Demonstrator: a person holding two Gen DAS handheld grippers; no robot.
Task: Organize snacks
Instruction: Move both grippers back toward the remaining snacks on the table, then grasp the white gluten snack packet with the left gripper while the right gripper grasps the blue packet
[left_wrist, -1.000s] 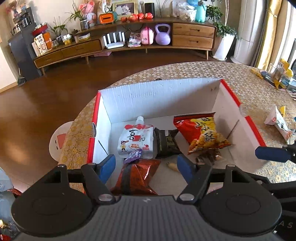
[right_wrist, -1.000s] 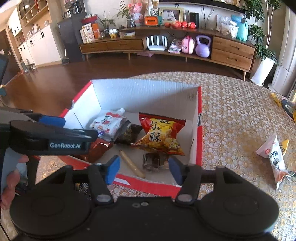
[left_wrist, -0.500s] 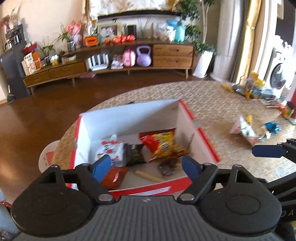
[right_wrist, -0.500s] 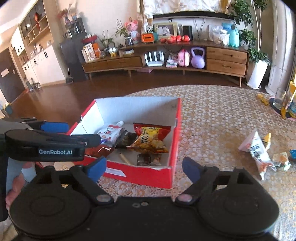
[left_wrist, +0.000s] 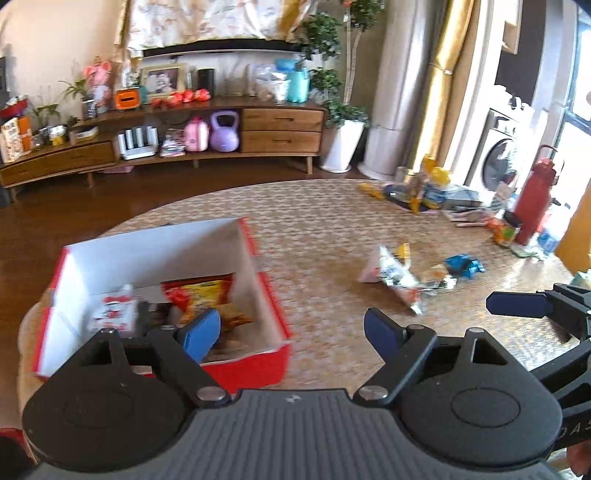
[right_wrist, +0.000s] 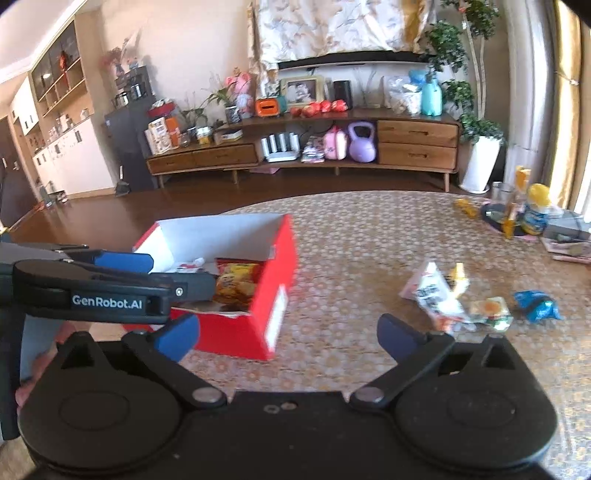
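Snacks (right_wrist: 454, 299) lie ahead of right gripper (right_wrist: 288, 338), jaws opening, empty

A long wooden sideboard (right_wrist: 303, 155) lines the far wall; on its lower shelf a purple kettlebell (right_wrist: 362, 142) sits beside a pink bag (right_wrist: 335, 143), and a potted plant (right_wrist: 480, 147) stands at its right end.

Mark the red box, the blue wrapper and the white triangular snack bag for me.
red box (right_wrist: 236, 334), right wrist view, red front wall.
blue wrapper (right_wrist: 537, 304), right wrist view, middle of the crumpled foil.
white triangular snack bag (left_wrist: 388, 273), left wrist view, printed face.
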